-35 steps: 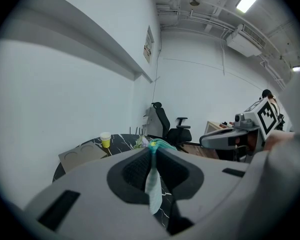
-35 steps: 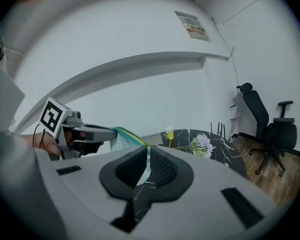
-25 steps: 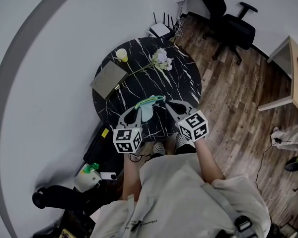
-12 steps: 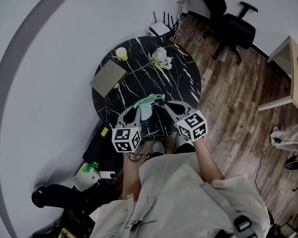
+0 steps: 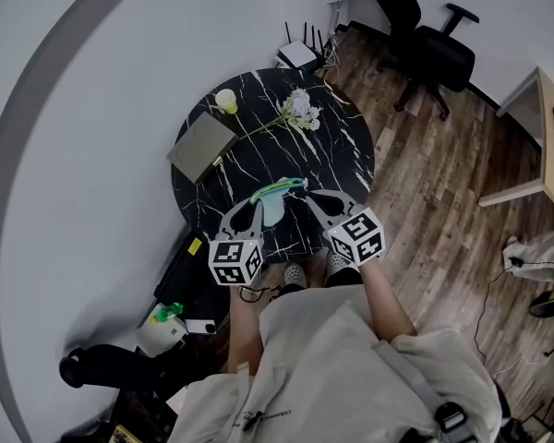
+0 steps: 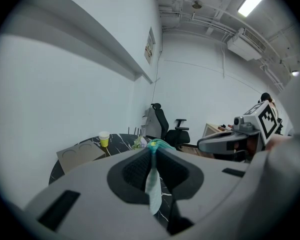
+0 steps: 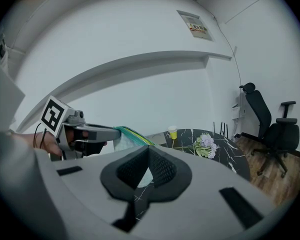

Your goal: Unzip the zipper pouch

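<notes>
A pale teal zipper pouch [image 5: 275,201] hangs stretched between my two grippers over the near edge of the round black marble table [image 5: 342,155]. My left gripper [image 5: 256,202] is shut on the pouch's left end; in the left gripper view the pale fabric [image 6: 152,181] hangs down between the closed pads, with the teal zipper edge [image 6: 153,145] at the tips. My right gripper [image 5: 307,194] is shut at the pouch's right end, where the green zipper line [image 7: 132,133] runs in to its tips [image 7: 147,151]. The zipper pull itself is hidden.
Farther back on the table are a yellow cup [image 5: 226,101], a sprig of pale flowers [image 5: 300,109] and a cardboard cup tray [image 5: 201,146]. A black office chair [image 5: 429,49] stands beyond on the wood floor. A wooden desk [image 5: 547,127] is at the right, and bags and clutter [image 5: 166,326] lie by the wall.
</notes>
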A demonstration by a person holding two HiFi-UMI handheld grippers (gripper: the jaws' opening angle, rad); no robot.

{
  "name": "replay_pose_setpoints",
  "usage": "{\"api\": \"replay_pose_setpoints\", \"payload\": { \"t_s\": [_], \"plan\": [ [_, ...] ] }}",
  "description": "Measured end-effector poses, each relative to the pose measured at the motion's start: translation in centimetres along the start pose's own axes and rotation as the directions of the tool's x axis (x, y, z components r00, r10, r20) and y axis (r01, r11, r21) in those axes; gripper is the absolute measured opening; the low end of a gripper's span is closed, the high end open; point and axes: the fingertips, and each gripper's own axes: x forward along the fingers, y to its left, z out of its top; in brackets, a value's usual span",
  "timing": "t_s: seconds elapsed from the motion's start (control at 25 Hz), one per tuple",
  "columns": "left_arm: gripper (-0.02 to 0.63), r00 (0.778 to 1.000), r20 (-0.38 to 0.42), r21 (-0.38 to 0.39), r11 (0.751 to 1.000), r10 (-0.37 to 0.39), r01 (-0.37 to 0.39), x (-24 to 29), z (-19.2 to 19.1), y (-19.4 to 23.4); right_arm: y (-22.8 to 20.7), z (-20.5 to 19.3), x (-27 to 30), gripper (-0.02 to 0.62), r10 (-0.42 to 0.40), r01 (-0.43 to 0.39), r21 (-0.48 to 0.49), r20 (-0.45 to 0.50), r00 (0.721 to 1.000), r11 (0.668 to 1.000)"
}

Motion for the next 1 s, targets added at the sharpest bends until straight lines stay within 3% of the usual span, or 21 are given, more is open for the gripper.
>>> {"api": "replay_pose_setpoints", "payload": {
  "t_s": [1.0],
  "plan": [
    [0.049,1.0,-0.011,0.015,1.0,-0.004,0.004,-0.2,-0.2,-0.7,0.0,-1.1,-0.7,0.006,0.019,-0.018,0.021,-0.017,1.0,1.0]
  ]
}}
